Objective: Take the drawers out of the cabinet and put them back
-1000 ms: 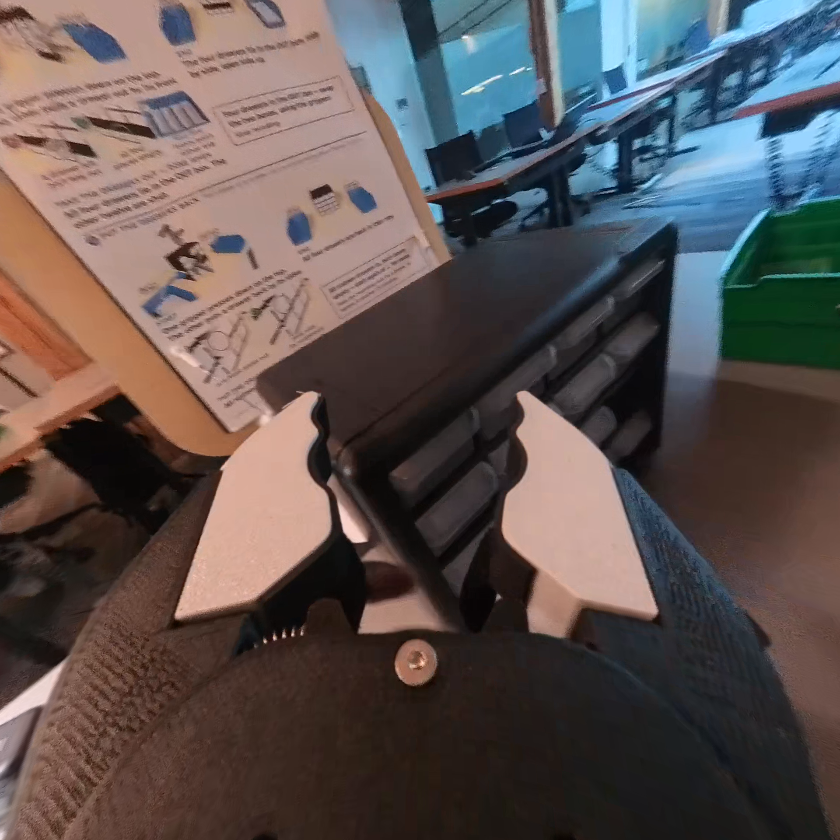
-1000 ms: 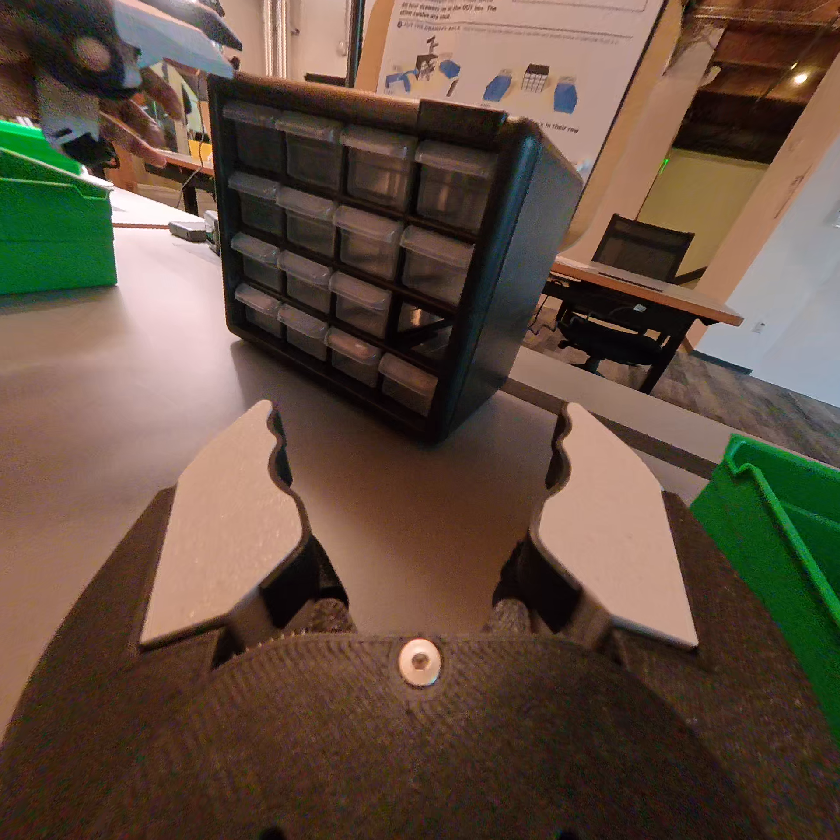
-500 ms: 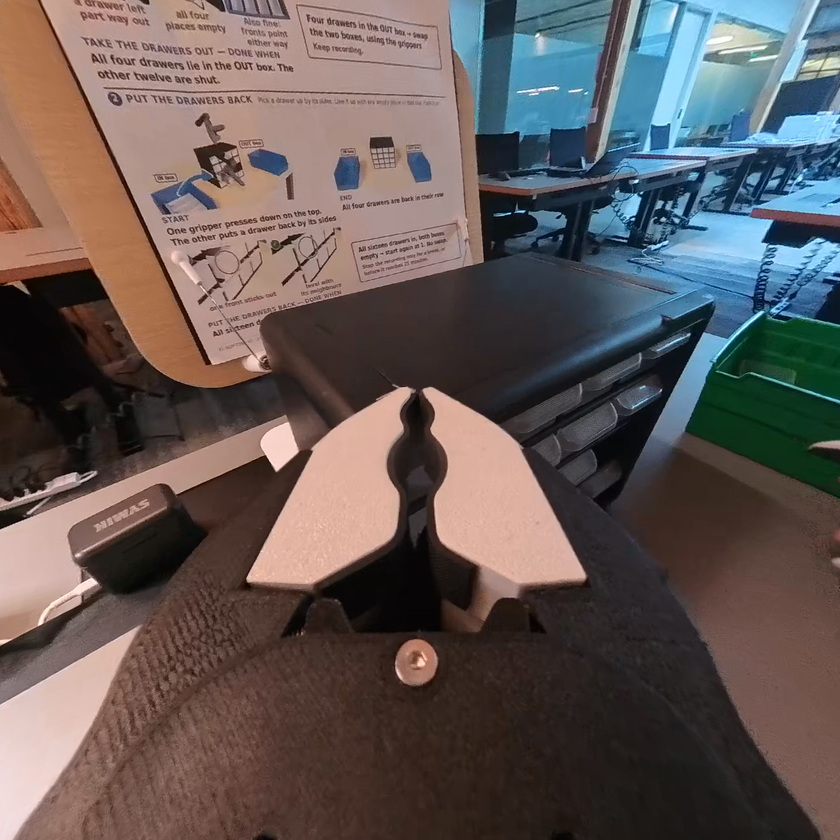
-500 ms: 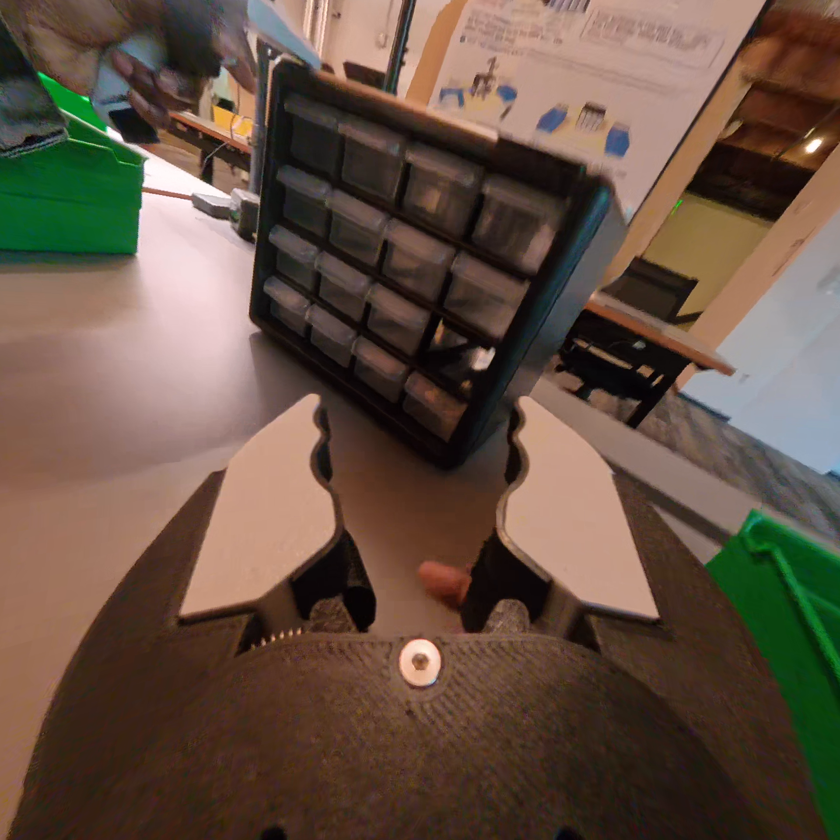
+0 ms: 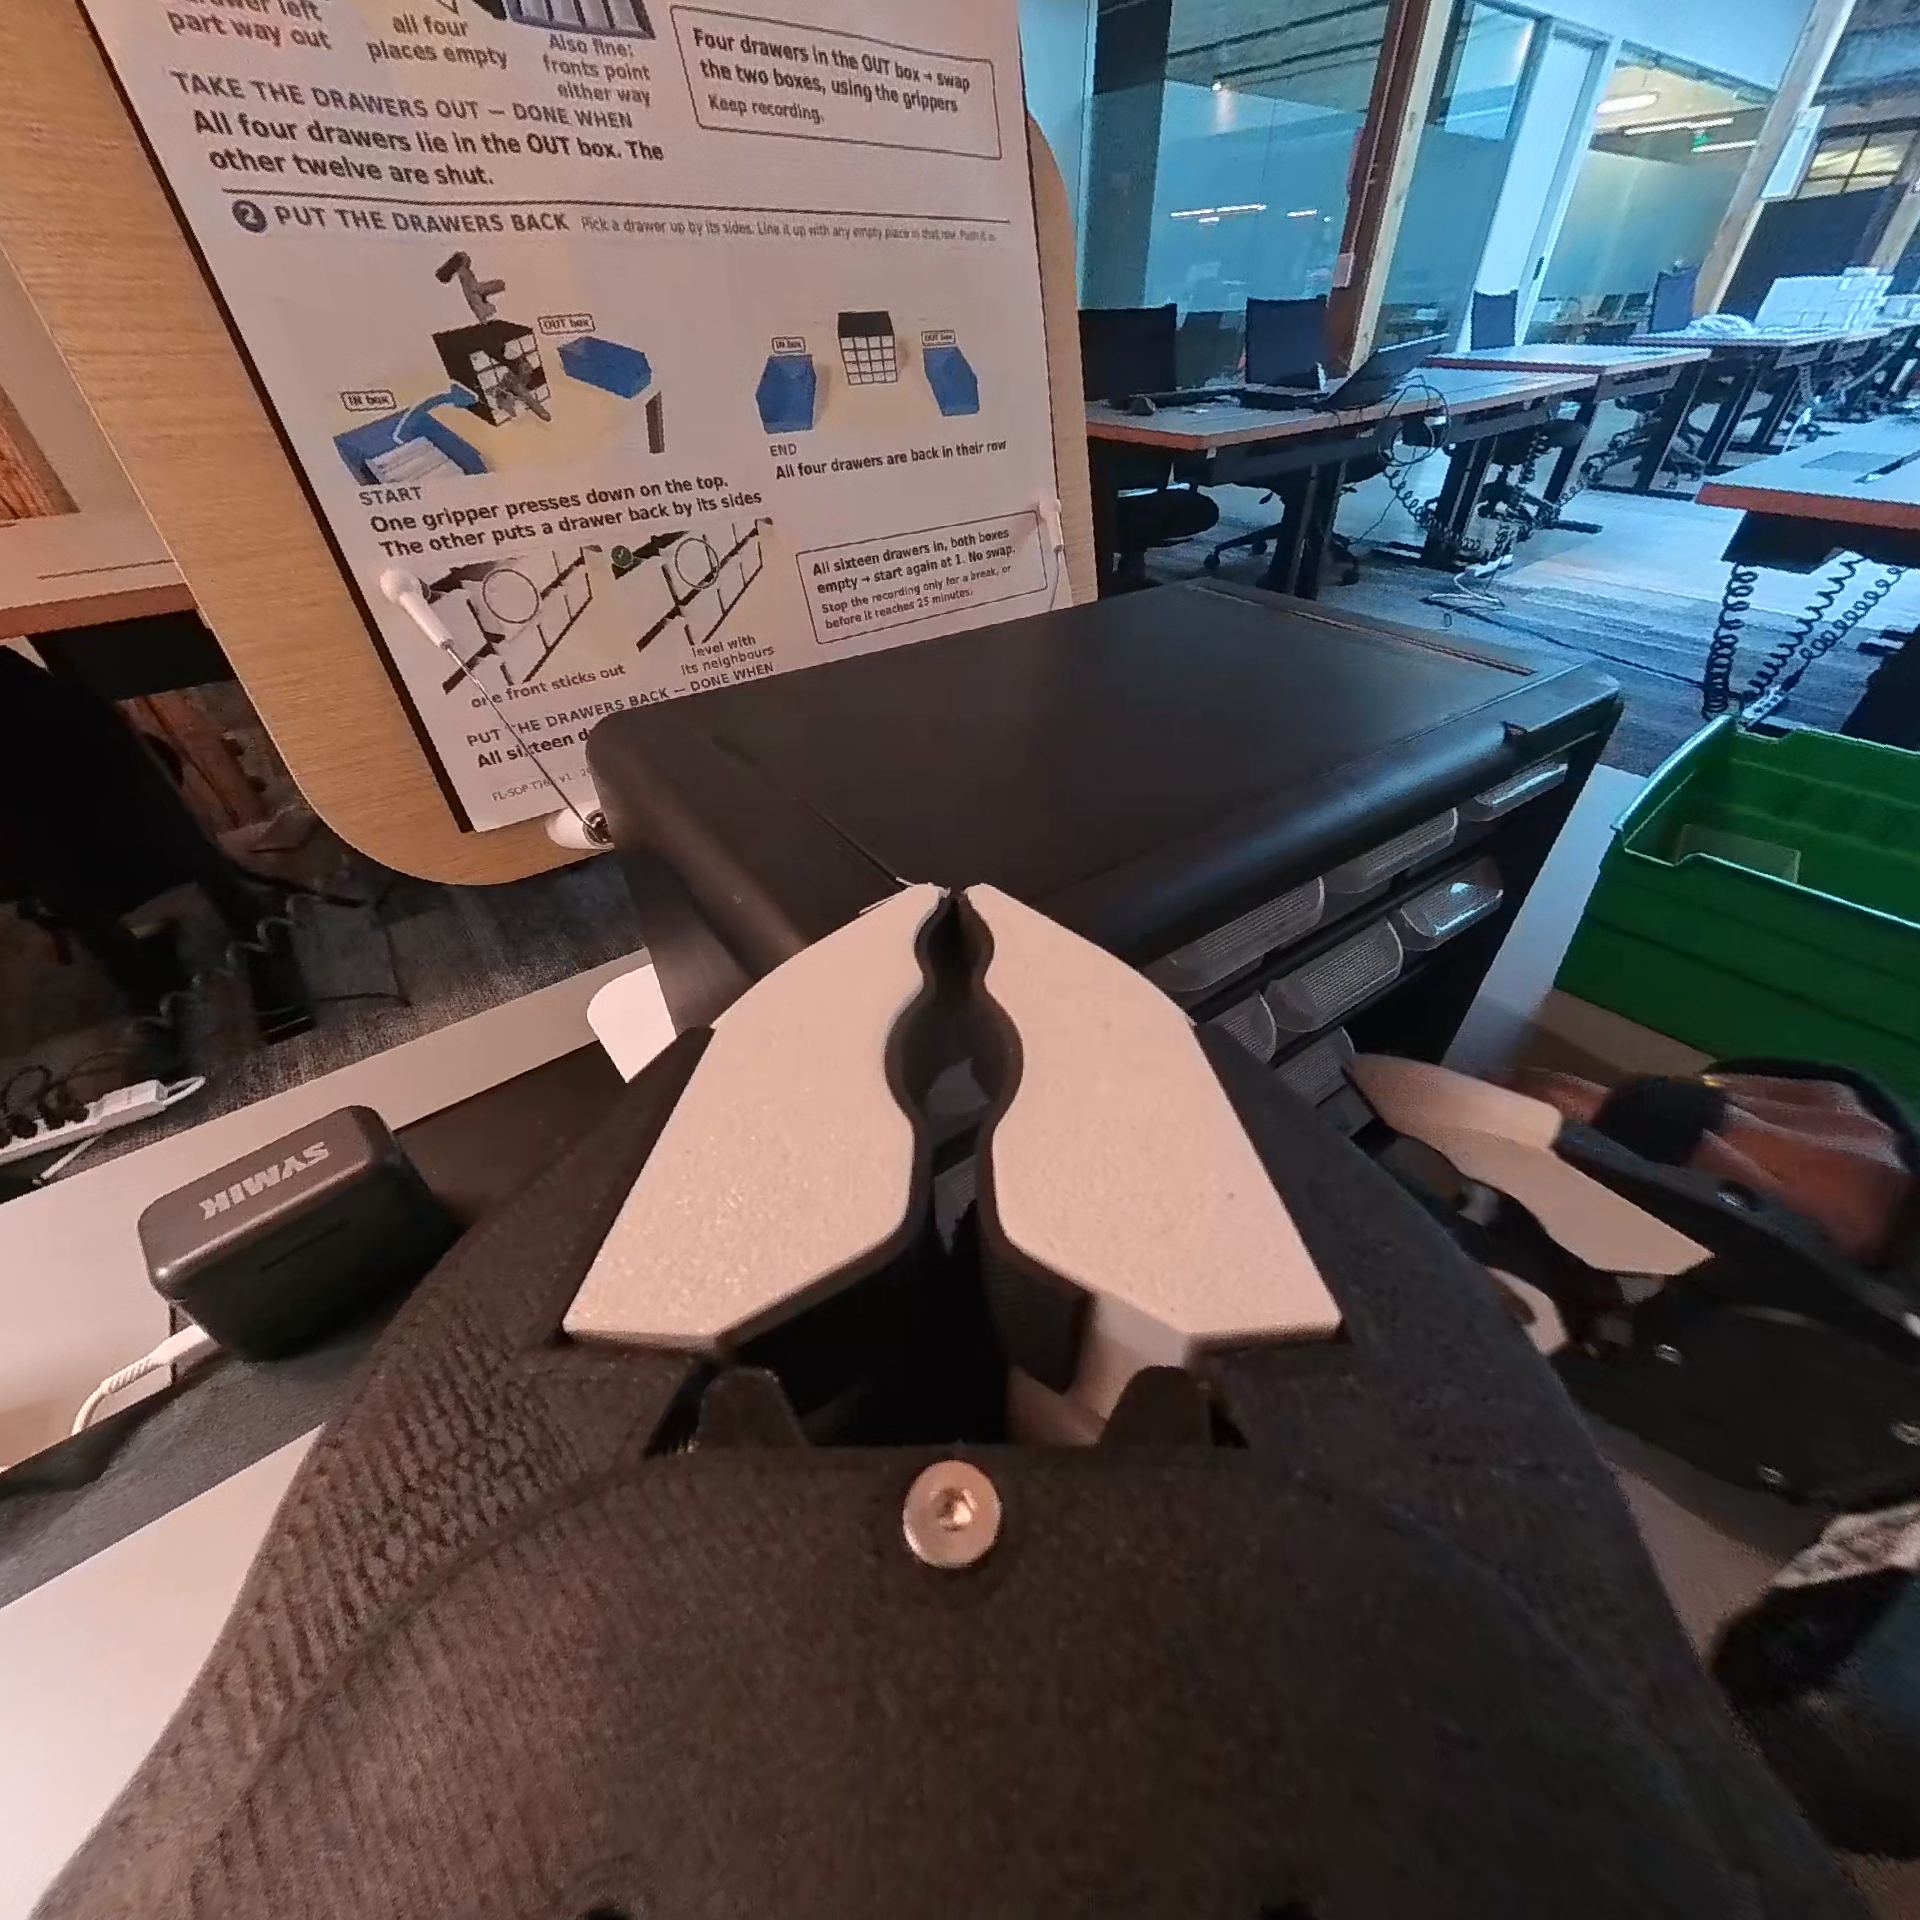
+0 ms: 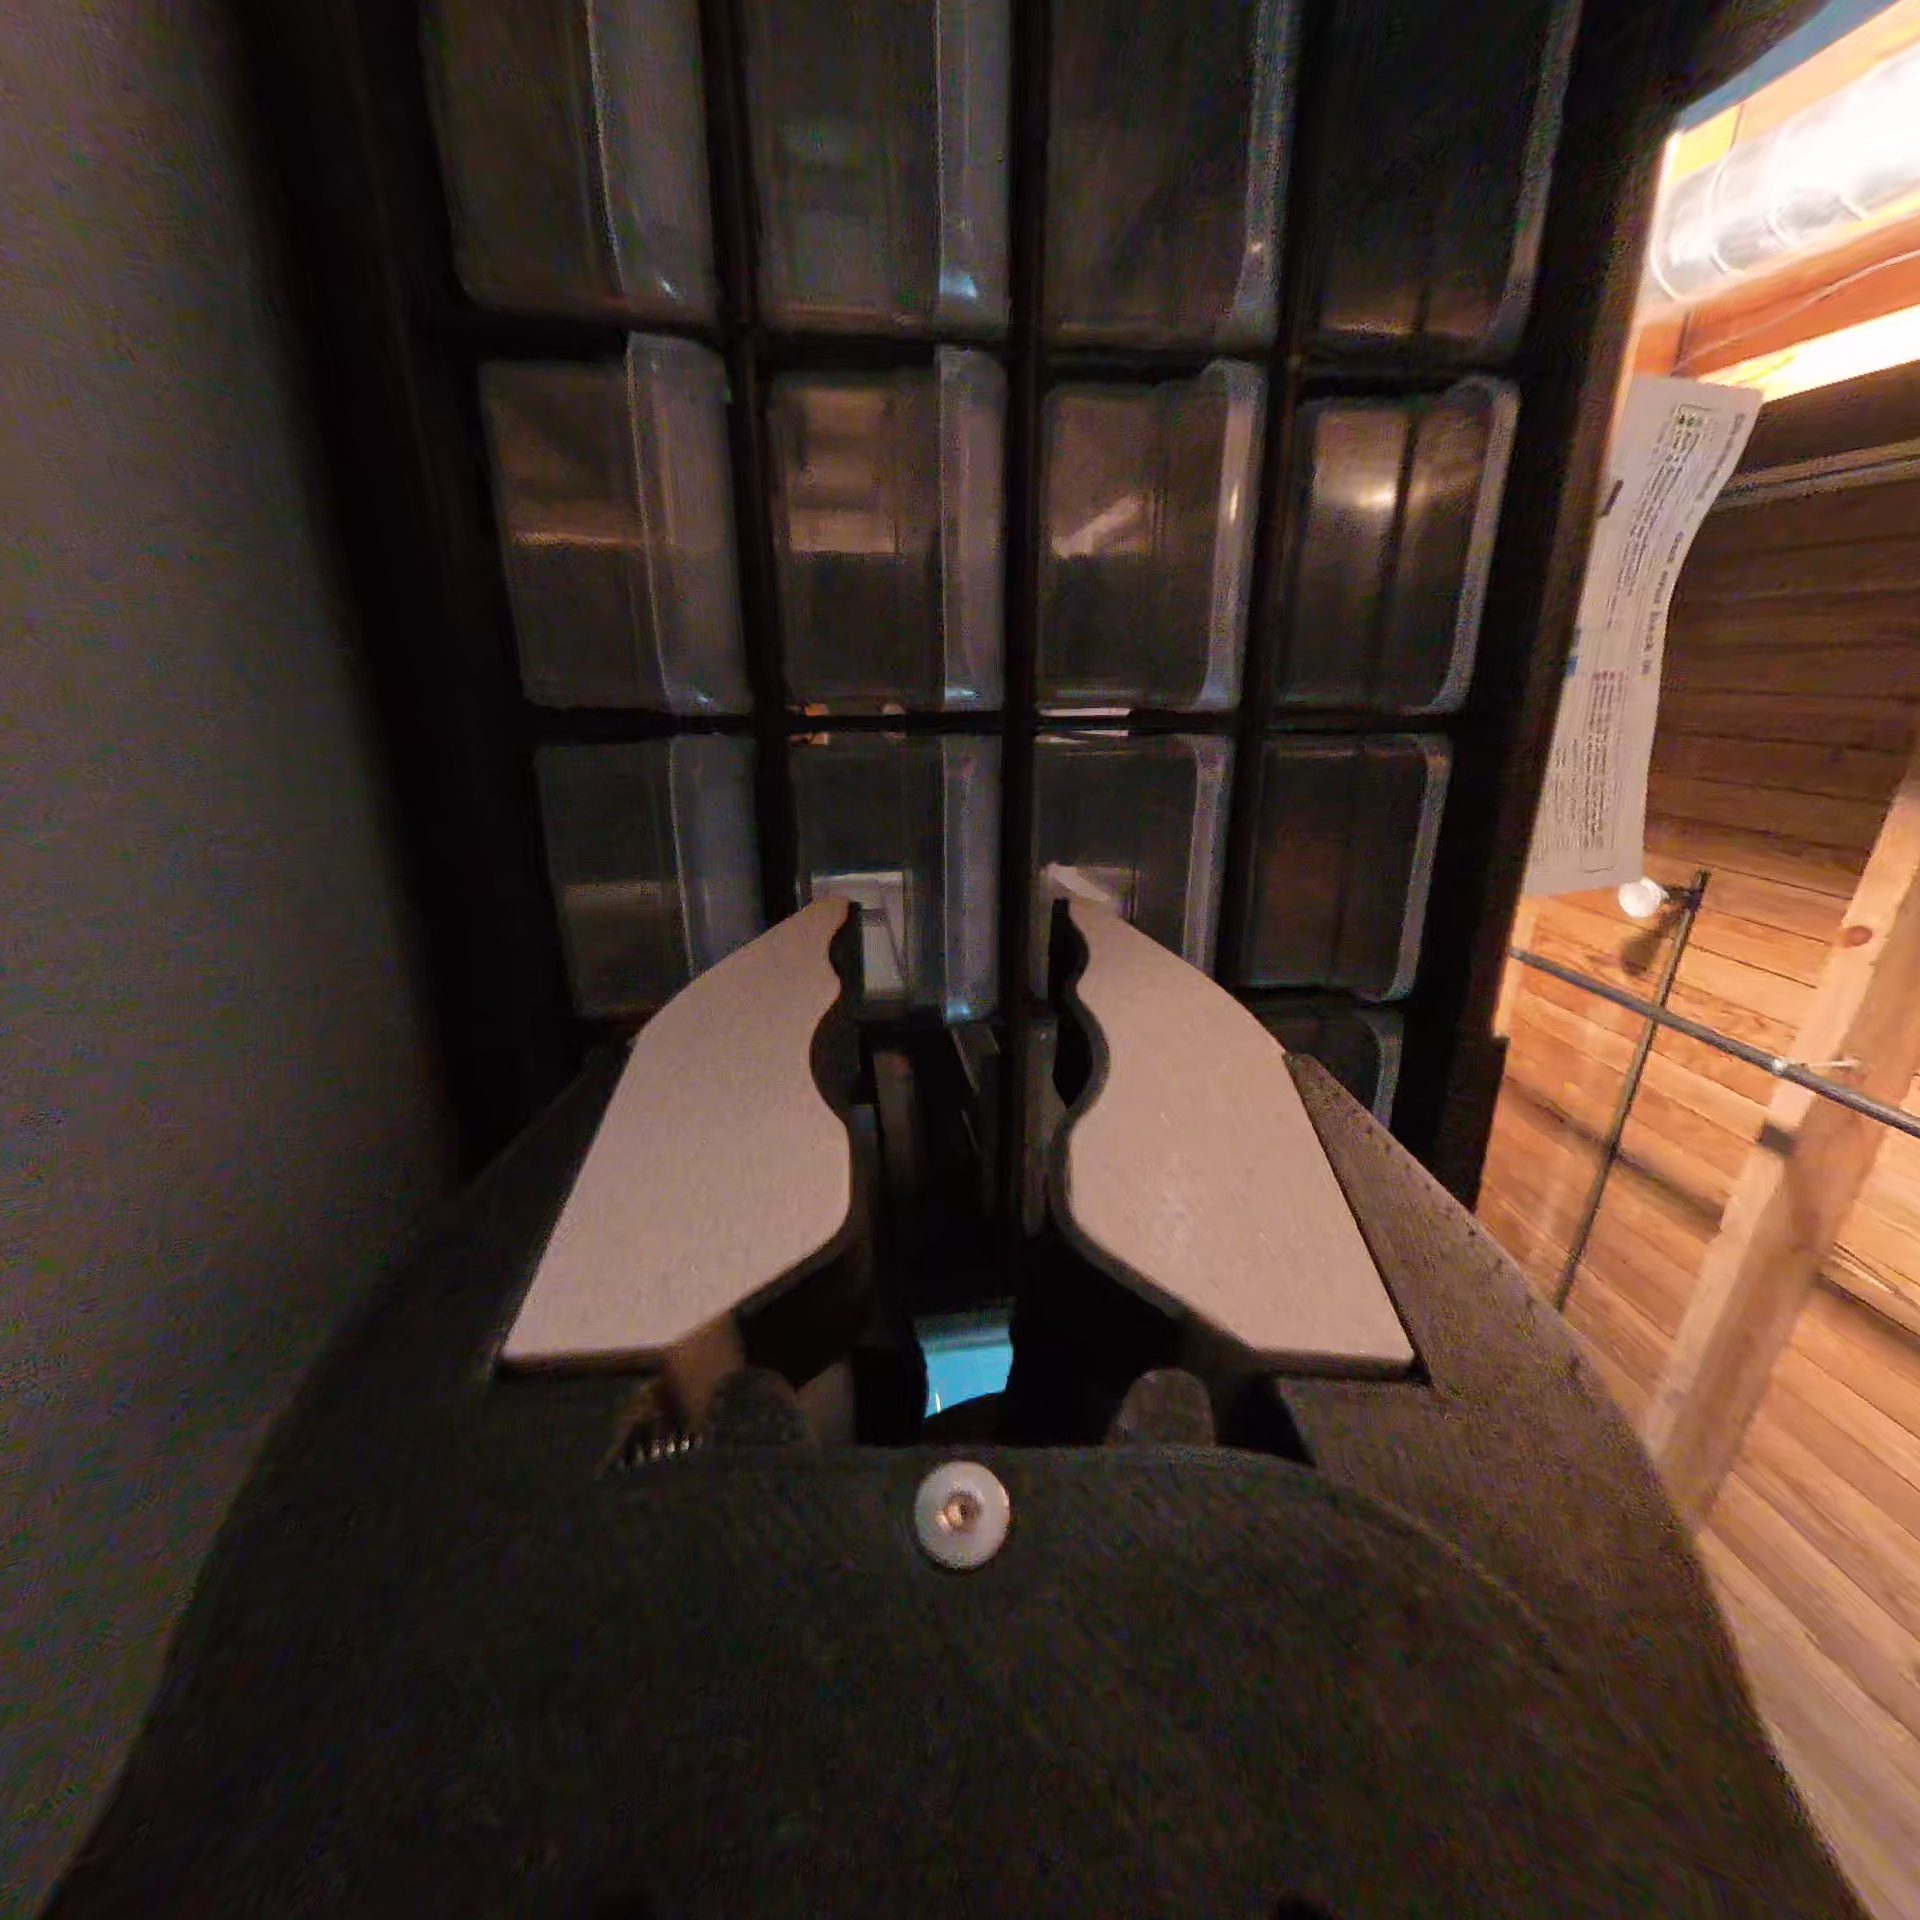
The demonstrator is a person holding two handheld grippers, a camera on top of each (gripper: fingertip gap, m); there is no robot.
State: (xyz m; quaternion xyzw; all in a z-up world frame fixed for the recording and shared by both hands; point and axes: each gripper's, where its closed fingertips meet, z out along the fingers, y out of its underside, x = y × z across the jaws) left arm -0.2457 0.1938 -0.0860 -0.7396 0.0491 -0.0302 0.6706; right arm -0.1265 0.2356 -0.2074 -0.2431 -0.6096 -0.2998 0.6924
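The black cabinet [image 5: 1143,748] stands on the table with its clear drawers [image 5: 1340,966] facing right. My left gripper [image 5: 951,891] is shut and empty, its tips on the near edge of the cabinet's top. In the right wrist view the picture is rolled and the cabinet's front [image 6: 1558,520] fills it. My right gripper [image 6: 954,914] is right at the drawer fronts, its fingers a narrow gap apart around the front lip of one drawer [image 6: 894,831] in a lower row. I see no pinch. One of its fingers [image 5: 1475,1164] shows low beside the cabinet in the left wrist view.
A green bin [image 5: 1766,862] stands right of the cabinet. A black power brick [image 5: 281,1236] lies at the table's left edge. An instruction poster [image 5: 623,416] on a wooden board stands behind. The grey table [image 6: 156,935] is close beside my right gripper. A hand [image 5: 1714,1132] holds it.
My left gripper shut and settled on the cabinet's top. My right gripper narrowed, rolled sideways and moved from well back on the table right up to the drawer fronts.
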